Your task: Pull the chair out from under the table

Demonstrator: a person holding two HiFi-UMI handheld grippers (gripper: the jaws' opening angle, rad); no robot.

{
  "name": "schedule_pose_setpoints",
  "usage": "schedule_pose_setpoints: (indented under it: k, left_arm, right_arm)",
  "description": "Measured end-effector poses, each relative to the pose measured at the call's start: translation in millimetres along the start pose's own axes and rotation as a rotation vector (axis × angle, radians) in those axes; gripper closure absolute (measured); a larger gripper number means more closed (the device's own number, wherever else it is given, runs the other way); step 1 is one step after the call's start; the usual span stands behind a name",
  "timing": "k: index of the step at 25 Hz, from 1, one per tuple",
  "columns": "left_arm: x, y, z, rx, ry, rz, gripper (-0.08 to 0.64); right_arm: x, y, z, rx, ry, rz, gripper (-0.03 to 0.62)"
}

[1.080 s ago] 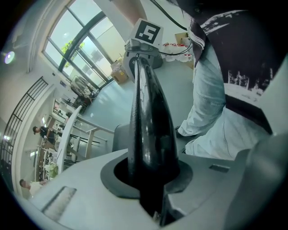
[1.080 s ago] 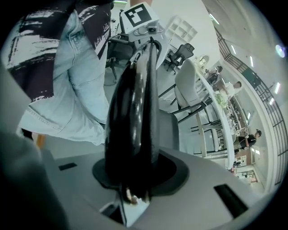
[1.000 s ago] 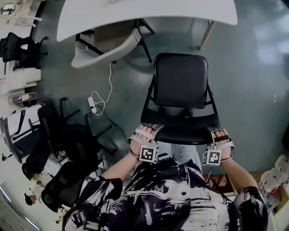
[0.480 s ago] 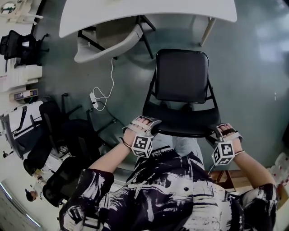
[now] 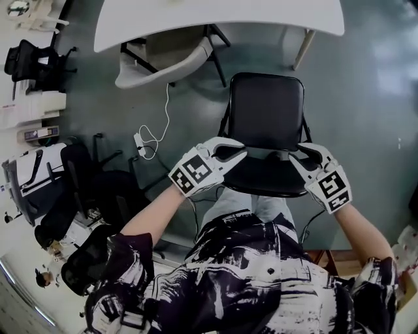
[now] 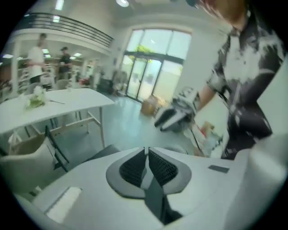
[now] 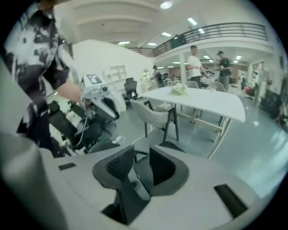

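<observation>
The black chair [image 5: 264,117] stands just ahead of both grippers and a little below them. Its backrest is nearest to them and its seat points away, toward the white worktop [image 5: 215,19] further ahead. In my judgement the chair is already free of the worktop edge, so the pulling is mostly done. The left gripper [image 5: 240,152] hovers over the left end of the backrest top. Its jaws have just been closing and now lie together with nothing between them. The right gripper [image 5: 298,158] hovers over the right end. Its jaws have also just been closing, but there is a narrow gap between them and they hold nothing. From the head view I cannot say surely whether either gripper touches the backrest; both seem to be apart from it. If the chair must come further, it is better to take the backrest top at both ends at equal height, close firmly, and pull level and straight toward the body, so that the legs slide and the chair does not tip or turn. The white cable [image 5: 155,127] on the floor, to the left of the left gripper, should be kept away from the chair legs.
</observation>
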State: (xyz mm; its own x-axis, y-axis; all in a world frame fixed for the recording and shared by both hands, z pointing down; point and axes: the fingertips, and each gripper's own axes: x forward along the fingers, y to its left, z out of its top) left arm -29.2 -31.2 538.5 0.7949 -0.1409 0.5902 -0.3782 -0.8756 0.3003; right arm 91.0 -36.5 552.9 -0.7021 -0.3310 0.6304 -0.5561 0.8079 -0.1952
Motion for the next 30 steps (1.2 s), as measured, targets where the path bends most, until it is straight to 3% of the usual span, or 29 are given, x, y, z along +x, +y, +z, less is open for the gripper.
schedule_pose_setpoints:
  k: [2, 4, 7, 10, 19, 24, 30]
  left_arm:
    - [9, 25, 44, -0.134, -0.190, 0.109, 0.532]
    - [14, 44, 77, -0.182, -0.314, 0.219, 0.535]
    - [14, 60, 115, -0.170, -0.417, 0.355, 0.543]
    - [5, 69, 147, -0.121, -0.475, 0.428, 0.551]
    - [-17, 93, 203, -0.071, -0.601, 0.489, 0.554]
    - [-22, 99, 210, -0.056, -0.641, 0.494, 0.555]
    - [-40, 98, 231, -0.017, -0.661, 0.514, 0.555]
  right_arm:
    - [7, -16, 25, 0.097, -0.093, -0.079, 0.530]
    - [7, -32, 53, 0.150, -0.178, -0.152, 0.550]
    - [1, -56, 100, 0.150, -0.289, -0.246, 0.569]
    - [-13, -82, 138, 0.147, -0.372, -0.327, 0.575]
    - [-44, -120, 186, 0.130, -0.501, -0.498, 0.580]
    - [-44, -118, 188, 0.106, -0.516, -0.521, 0.580]
    - [-66, -107, 225, 0.022, -0.578, -0.536, 0.580]
